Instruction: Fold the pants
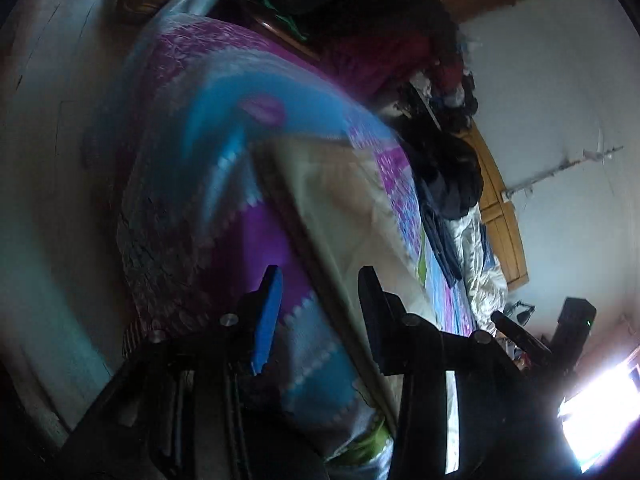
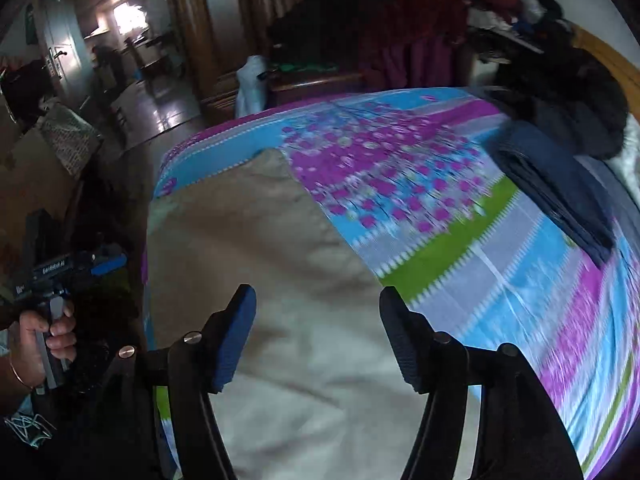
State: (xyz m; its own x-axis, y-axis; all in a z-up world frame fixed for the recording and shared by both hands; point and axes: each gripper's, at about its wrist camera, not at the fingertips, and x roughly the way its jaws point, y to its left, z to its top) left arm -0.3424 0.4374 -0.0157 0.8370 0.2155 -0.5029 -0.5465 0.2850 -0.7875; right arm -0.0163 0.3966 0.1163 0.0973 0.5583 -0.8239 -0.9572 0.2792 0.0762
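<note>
From the left wrist, the left hand-held gripper (image 1: 316, 276) is open and holds nothing. The pants (image 1: 348, 216) lie flat on the bed (image 1: 224, 128), right in front of it.

From the right wrist, the right hand-held gripper (image 2: 318, 312) is open too, above the pants (image 2: 280, 280). Folding looks just about to start. Next, each gripper probably needs to pinch an edge.

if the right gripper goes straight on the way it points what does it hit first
Most likely the beige cloth pants spread on the patterned bedsheet; the open right gripper points down onto them, empty. Depth is unclear.
</note>
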